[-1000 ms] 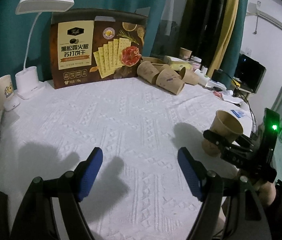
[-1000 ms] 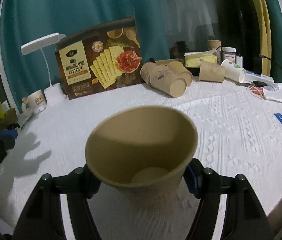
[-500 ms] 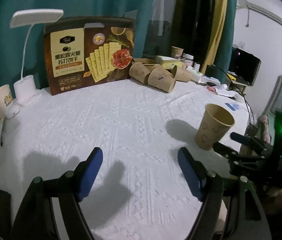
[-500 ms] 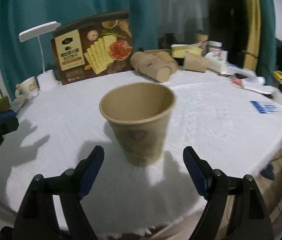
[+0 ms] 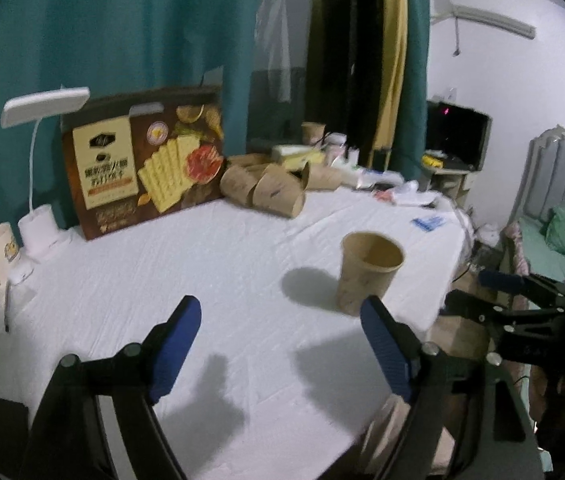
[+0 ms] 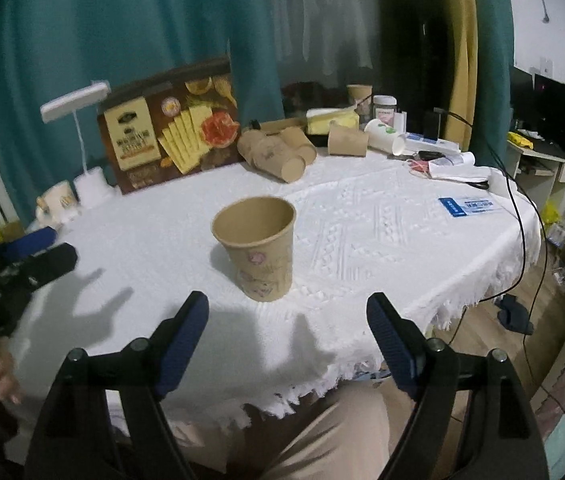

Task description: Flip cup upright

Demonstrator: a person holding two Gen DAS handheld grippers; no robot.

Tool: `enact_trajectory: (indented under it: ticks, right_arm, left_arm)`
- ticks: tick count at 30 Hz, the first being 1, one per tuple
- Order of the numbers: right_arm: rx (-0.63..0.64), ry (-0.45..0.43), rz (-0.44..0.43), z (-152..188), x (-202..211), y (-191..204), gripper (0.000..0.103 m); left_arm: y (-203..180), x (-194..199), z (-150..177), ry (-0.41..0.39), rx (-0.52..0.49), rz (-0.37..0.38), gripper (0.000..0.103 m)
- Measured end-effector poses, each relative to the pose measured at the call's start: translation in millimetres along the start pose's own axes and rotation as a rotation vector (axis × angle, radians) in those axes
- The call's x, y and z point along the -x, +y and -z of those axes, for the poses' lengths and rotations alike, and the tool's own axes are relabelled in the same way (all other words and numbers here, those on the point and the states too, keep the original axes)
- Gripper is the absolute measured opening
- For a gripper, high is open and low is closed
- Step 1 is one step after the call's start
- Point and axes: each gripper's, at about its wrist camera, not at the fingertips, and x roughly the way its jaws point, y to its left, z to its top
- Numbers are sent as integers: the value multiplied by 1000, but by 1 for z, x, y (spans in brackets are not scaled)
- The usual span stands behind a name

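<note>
Right wrist view shows your right gripper (image 6: 286,330) with its jaws spread wide and nothing between them; the paper cup (image 6: 257,252) stands upright on the white tablecloth (image 6: 362,232), just ahead of the fingertips and near the table's front edge. Your left gripper (image 5: 280,334), which has just been opening, also holds nothing.

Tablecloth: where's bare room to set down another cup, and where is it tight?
The tablecloth lies bare between the upright cup and the cracker box, and rightward to the blue card. It's crowded along the back: tipped cups, lamp and mug.
</note>
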Motion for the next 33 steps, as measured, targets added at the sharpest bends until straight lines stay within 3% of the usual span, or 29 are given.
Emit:
enact_trajectory:
  ticks: [13,23,33]
  right_arm:
    - [28,-177,36,-34,89,5,79]
    - [53,-309,78,-58,146,15,79]
    - [76,-344,78,-68,159,36,79]
  left_arm:
    - [-34,45,-40,-161,-82,28,83]
    - [-33,91,-65,-302,-93,63,83]
    - [-14,103,-65,-307,-79,30,83]
